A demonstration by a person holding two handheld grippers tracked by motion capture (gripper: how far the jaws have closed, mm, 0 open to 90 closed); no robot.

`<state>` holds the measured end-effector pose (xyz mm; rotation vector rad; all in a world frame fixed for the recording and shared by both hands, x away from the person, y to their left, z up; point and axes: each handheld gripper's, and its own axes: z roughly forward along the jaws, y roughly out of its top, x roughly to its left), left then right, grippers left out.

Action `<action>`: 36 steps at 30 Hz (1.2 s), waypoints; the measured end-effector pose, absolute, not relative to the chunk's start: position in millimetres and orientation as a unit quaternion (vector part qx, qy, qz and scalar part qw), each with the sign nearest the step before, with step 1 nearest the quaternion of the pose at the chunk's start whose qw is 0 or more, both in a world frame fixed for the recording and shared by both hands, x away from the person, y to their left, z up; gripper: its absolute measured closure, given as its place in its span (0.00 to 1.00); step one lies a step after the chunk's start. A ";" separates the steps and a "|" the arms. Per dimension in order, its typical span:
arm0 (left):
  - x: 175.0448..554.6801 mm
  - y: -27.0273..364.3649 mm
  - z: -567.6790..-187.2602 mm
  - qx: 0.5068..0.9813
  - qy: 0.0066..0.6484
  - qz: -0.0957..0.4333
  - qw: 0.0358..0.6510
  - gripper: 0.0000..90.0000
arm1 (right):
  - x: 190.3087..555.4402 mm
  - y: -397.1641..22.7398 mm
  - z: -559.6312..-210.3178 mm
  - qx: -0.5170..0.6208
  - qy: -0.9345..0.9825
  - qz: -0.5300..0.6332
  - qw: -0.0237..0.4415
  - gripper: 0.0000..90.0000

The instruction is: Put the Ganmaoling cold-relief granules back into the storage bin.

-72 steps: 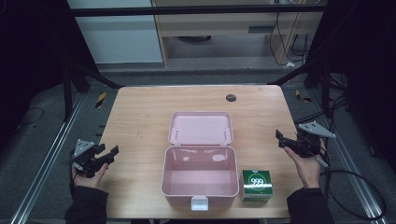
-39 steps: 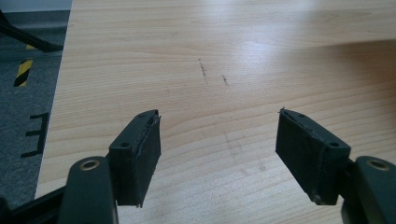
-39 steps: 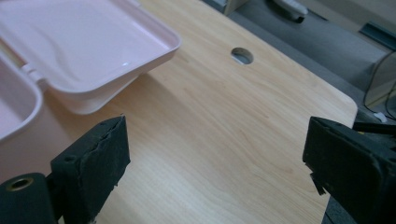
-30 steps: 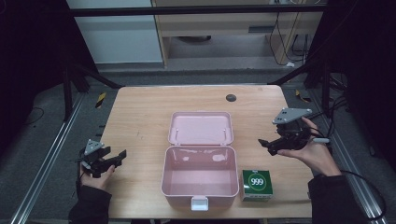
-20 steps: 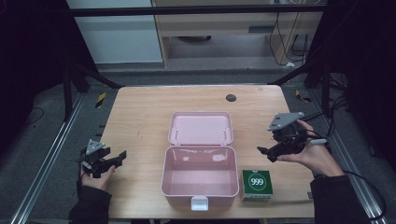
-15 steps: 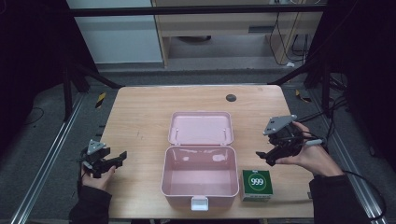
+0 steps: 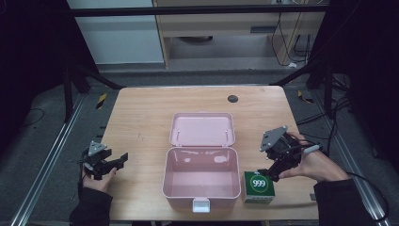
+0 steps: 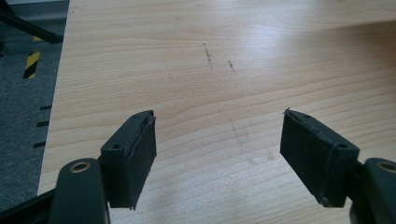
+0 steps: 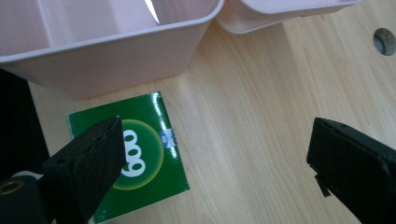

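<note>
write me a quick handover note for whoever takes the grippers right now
Right gripper: open, nothing between the jaws, which have just been opening; it hangs just above the green 999 box, not touching it.
Left gripper: open, empty, over bare wooden table at the left edge.
Pink storage box: mid-table, lid folded back flat, inside looks empty.
The green 999 box sits on the table against the storage box's right side.
Done: lid open. Probably left: grip the green box, place it inside, close the lid.
</note>
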<state>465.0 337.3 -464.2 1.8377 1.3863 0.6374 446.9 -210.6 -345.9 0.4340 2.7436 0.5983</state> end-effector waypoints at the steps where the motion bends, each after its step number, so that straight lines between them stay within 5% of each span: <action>1: 465.1 337.2 -464.2 0.715 0.540 0.248 0.367 0.29 | 445.4 -210.0 -346.9 0.152 0.955 0.206 0.146 0.05; 36: 466.0 335.3 -465.7 0.721 0.537 0.247 0.363 0.29 | 426.1 -198.0 -399.0 0.106 0.977 0.172 0.068 0.04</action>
